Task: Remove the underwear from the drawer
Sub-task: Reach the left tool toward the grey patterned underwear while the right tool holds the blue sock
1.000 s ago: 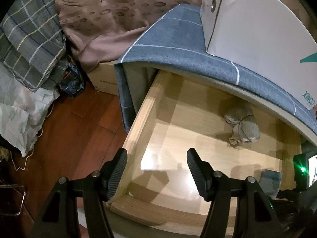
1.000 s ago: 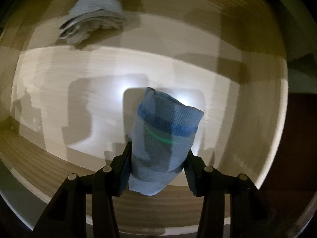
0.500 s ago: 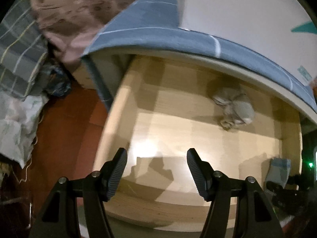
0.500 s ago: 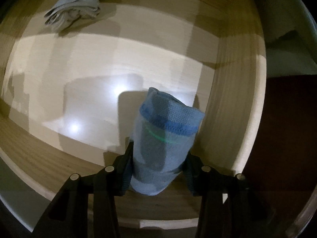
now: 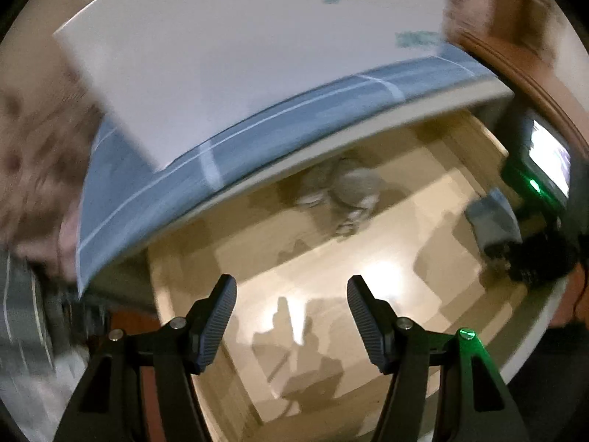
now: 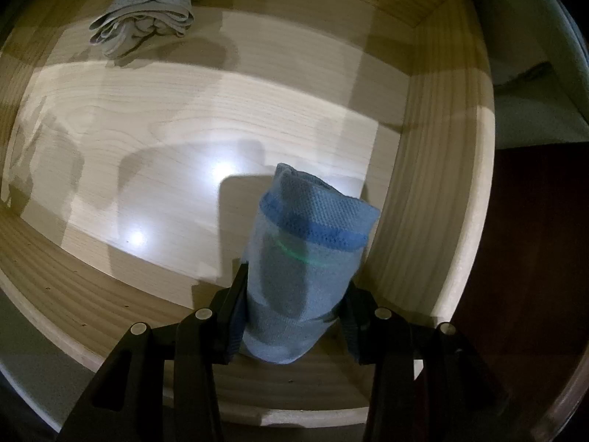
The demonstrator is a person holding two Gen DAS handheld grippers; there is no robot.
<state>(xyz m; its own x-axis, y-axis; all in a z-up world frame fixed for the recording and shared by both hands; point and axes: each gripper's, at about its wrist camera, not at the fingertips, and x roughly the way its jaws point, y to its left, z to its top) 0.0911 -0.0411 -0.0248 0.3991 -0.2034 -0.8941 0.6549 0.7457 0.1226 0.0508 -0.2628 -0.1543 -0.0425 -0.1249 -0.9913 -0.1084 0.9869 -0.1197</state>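
A: What does the right gripper (image 6: pixel 292 315) have?

B: Its jaws are clamped on a rolled blue underwear (image 6: pixel 307 258), one pad on each side of the roll. The roll sticks out past the fingertips and hangs above the drawer (image 6: pixel 447 169) floor, near the drawer's right wall and front edge.

A: And in the left wrist view?

B: The same blue underwear (image 5: pixel 493 217) shows at the drawer's right side, with the dark right gripper (image 5: pixel 530 258) below it. The picture is blurred there, so the pads cannot be made out.

A: What about the left gripper (image 5: pixel 292 316)?

B: Its jaws stand apart with nothing between them, above the front part of the drawer (image 5: pixel 173 276).

A: Anything else inside?

B: A bundle of grey underwear (image 6: pixel 147 31) lies on the drawer floor at the back edge, towards the left, well apart from the blue roll. Over the drawer's back edge hangs a blue cloth (image 5: pixel 257 136) with pale lines, and a white box (image 5: pixel 235 51) rests on it.
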